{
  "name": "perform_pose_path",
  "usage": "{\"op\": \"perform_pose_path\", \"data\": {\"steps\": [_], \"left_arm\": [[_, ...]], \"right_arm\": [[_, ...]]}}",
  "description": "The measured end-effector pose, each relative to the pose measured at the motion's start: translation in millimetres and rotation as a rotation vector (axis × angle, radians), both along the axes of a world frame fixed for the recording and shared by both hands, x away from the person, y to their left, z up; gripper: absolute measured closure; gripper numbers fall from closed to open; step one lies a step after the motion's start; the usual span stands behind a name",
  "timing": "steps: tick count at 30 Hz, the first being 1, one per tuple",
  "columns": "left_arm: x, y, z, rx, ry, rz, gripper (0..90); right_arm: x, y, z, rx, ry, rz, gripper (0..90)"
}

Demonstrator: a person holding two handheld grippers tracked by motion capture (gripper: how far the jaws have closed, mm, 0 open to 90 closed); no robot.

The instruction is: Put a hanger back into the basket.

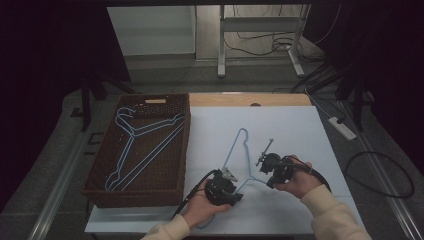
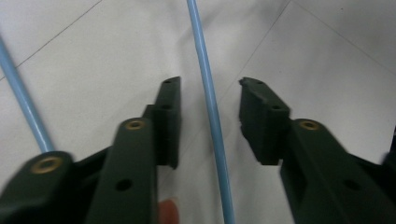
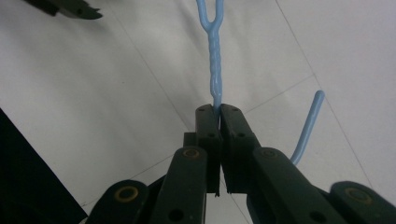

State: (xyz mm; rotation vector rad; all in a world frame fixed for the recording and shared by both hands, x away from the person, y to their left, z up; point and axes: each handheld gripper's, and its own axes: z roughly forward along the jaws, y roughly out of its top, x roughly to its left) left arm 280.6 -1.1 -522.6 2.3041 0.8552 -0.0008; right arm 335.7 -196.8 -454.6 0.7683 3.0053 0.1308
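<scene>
At the far left of the high view a dark woven wicker basket holds several light-blue wire hangers laid flat, which suggests it is where hangers get collected. Just right of it, on the pale blue-white tabletop, lies one more light-blue wire coat hanger. The left gripper straddles one of its wires with jaws apart, not yet pressing, likely to take a second hold so the frame will not swing. The right gripper pinches the twisted neck below the hook, jaws pressed tight, steadying the hanger for lifting.
</scene>
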Motion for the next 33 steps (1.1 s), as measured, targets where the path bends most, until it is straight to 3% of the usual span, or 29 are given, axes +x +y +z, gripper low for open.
{"op": "perform_pose_path", "data": {"steps": [6,11,17,21,22,23,26,28,31,33], "left_arm": [[0.7,-1.6,-0.3,-0.003,0.023,-0.008,80.7],[1.5,-0.3,0.3,-0.012,0.043,-0.003,82.7],[3.1,4.5,0.9,-0.026,0.053,0.031,84.3],[3.9,6.6,-0.9,-0.02,0.051,0.038,86.0],[3.6,6.4,-1.1,-0.017,0.049,0.039,86.1],[3.3,6.3,-0.9,-0.018,0.047,0.039,86.1],[2.5,7.0,0.5,-0.023,0.042,0.043,86.1],[2.1,8.4,1.8,-0.026,0.035,0.046,86.1],[1.1,11.4,4.5,-0.042,0.024,0.058,86.1],[-0.2,14.8,8.0,-0.057,0.011,0.067,86.1]], "right_arm": [[-4.0,2.0,6.4,0.01,-0.008,0.012,87.0],[-6.6,2.1,8.9,0.015,-0.016,0.017,87.0],[-6.8,-0.4,9.0,0.059,-0.023,0.019,85.8],[-8.7,-5.1,18.4,0.179,-0.076,-0.003,68.5],[-8.3,-7.9,21.8,0.222,-0.102,-0.011,63.0],[-7.5,-13.1,27.5,0.297,-0.144,-0.032,57.9],[-3.4,-29.7,35.7,0.447,-0.224,-0.095,52.0],[-1.4,-39.2,37.3,0.513,-0.27,-0.132,47.0],[-0.7,-58.4,35.6,0.652,-0.355,-0.188,43.8],[-1.6,-69.2,30.9,0.718,-0.379,-0.22,43.2]]}}
